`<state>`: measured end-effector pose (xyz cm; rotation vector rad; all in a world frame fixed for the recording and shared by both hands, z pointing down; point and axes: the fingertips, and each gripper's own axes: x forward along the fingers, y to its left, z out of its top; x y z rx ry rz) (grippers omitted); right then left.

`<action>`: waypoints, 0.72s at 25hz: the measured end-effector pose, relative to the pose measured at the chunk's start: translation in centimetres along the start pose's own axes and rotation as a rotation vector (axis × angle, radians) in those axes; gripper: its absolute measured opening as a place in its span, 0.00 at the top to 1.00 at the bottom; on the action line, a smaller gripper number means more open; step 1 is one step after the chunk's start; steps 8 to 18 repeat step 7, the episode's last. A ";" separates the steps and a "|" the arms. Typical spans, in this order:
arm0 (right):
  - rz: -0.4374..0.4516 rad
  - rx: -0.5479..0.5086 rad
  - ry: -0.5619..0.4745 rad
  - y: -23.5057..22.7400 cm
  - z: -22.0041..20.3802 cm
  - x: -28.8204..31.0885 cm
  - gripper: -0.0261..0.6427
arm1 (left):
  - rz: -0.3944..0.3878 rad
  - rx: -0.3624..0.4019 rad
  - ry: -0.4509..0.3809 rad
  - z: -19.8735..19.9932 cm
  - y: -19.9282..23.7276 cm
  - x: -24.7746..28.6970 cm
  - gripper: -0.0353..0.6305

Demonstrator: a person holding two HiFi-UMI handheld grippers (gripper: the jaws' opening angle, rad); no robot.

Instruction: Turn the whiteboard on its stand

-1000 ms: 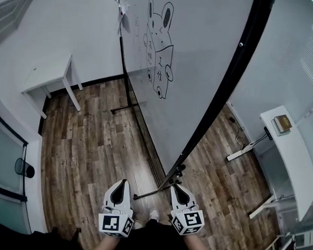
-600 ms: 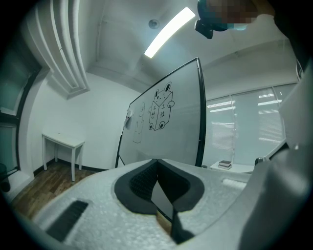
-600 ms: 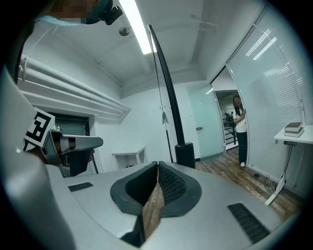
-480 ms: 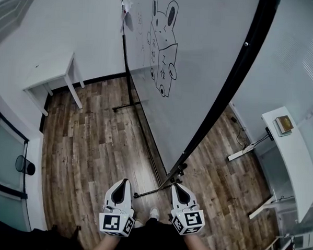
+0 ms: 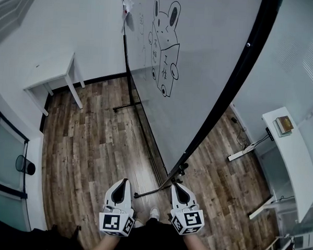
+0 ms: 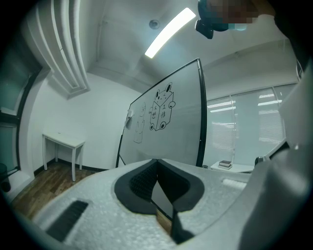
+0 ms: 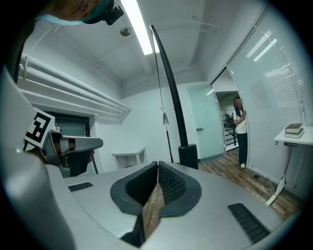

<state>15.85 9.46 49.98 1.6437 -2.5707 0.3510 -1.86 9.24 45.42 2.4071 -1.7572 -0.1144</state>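
- Whiteboard (image 5: 206, 72): upright on its stand (image 5: 149, 192), it filled the upper centre and right of the head view. Its black edge ran down to the lower centre, and a rabbit drawing (image 5: 165, 44) marked its face.
- Left gripper (image 5: 123, 182): at lower centre, jaws closed together and empty, apart from the board.
- Right gripper (image 5: 178, 187): jaws closed and empty, just below the board's lower corner.
- Side table (image 5: 49, 74): at upper left, against the wall.
- Tabletop (image 5: 296, 155): at right edge, carrying a book (image 5: 283, 123).
- Floor (image 5: 92, 144): wooden planks.
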 end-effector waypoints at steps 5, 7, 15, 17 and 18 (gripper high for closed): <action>-0.008 -0.003 0.000 0.1 0.3 -0.1 0.93 | -0.002 -0.003 -0.001 0.1 0.0 0.0 0.93; -0.012 -0.003 -0.006 0.1 0.4 -0.2 0.93 | -0.008 0.007 -0.004 0.3 0.0 0.0 0.93; -0.012 -0.003 -0.006 0.1 0.4 -0.2 0.93 | -0.008 0.007 -0.004 0.3 0.0 0.0 0.93; -0.012 -0.003 -0.006 0.1 0.4 -0.2 0.93 | -0.008 0.007 -0.004 0.3 0.0 0.0 0.93; -0.012 -0.003 -0.006 0.1 0.4 -0.2 0.93 | -0.008 0.007 -0.004 0.3 0.0 0.0 0.93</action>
